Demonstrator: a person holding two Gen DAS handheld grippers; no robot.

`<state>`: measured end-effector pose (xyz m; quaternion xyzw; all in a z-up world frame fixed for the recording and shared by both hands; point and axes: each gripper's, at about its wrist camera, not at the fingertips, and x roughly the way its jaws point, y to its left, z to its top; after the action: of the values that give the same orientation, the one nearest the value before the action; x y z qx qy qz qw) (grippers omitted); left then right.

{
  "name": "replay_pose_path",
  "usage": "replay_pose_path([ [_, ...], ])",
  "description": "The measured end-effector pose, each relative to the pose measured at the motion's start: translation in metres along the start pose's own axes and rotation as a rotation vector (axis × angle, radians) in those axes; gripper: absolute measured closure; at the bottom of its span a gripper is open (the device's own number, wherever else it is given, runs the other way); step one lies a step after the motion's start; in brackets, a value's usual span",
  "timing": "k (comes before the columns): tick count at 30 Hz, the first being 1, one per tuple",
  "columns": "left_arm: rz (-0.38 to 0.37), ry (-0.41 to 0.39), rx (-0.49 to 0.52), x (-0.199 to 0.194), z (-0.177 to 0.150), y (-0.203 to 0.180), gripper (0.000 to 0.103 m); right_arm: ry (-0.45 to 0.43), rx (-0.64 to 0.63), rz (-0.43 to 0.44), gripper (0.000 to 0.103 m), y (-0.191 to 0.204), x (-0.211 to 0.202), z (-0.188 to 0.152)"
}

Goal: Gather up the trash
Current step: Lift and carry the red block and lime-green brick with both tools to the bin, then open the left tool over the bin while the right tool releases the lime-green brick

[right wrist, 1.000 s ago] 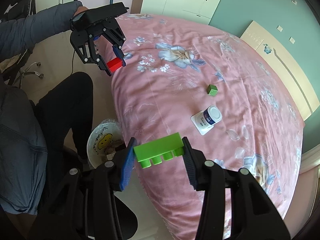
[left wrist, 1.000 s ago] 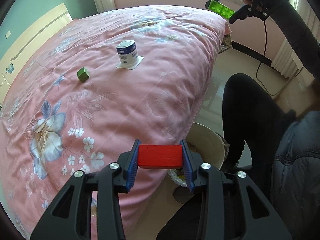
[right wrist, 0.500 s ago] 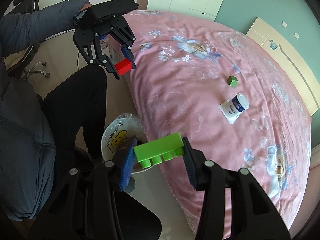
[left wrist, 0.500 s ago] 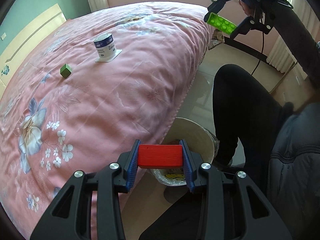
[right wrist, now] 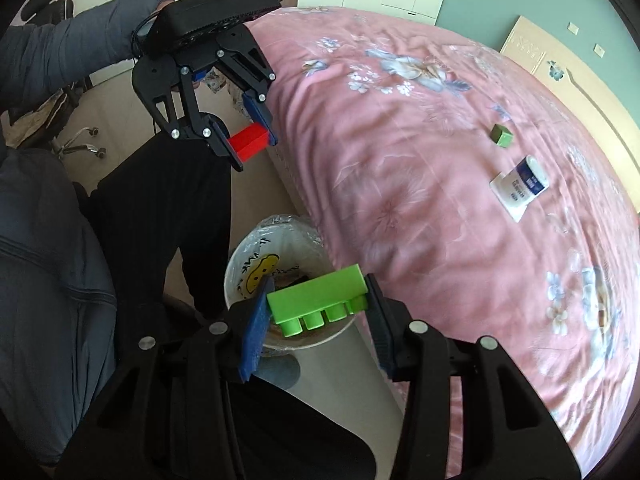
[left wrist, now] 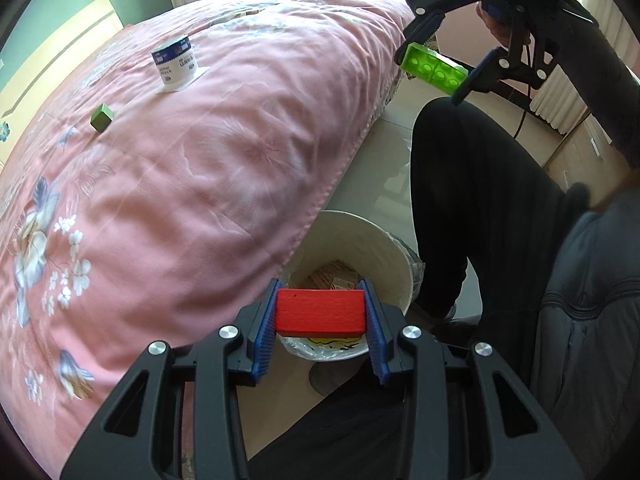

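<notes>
Both tongs had come down over the waste bin [left wrist: 400, 256]: left tongs [left wrist: 320, 312] clamped on the red block [left wrist: 320, 310], right tongs [right wrist: 318, 304] on the green brick [right wrist: 316, 294], beside the pink bed [left wrist: 200, 160], where a green cube [left wrist: 102, 117] and small tub [left wrist: 175, 62] lay

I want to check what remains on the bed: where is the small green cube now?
The small green cube lies on the pink bedspread, upper left in the left wrist view, a little apart from the white and blue jar.

Right gripper [right wrist: 318, 312] clamps green brick [right wrist: 318, 300] above bin [right wrist: 256, 252].
</notes>
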<state>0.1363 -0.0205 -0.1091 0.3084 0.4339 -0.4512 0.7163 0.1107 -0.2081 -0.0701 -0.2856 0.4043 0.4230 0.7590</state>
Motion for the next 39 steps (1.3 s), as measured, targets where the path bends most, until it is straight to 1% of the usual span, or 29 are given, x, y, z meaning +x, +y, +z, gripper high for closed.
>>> replay_pose_path([
  [5, -0.021, 0.006, -0.004, 0.012, -0.008, -0.005, 0.061, 0.02, -0.005, 0.027, 0.057, 0.009, 0.016, -0.004],
  [10, -0.029, 0.014, -0.027, 0.024, -0.015, -0.006, 0.061, 0.017, 0.002, 0.047, 0.057, 0.014, 0.03, -0.003],
  [19, -0.046, 0.017, -0.063, 0.046, -0.022, -0.007, 0.061, 0.045, 0.012, 0.097, 0.057, 0.024, 0.068, -0.003],
  [32, -0.083, 0.045, -0.126, 0.087, -0.027, -0.005, 0.061, 0.108, 0.065, 0.165, 0.057, 0.025, 0.131, -0.011],
  [35, -0.097, 0.05, -0.136, 0.097, -0.025, -0.001, 0.065, 0.12, 0.076, 0.176, 0.057, 0.022, 0.144, -0.011],
  [39, -0.114, 0.068, -0.145, 0.11, -0.021, 0.003, 0.065, 0.128, 0.092, 0.198, 0.056, 0.014, 0.158, -0.009],
])
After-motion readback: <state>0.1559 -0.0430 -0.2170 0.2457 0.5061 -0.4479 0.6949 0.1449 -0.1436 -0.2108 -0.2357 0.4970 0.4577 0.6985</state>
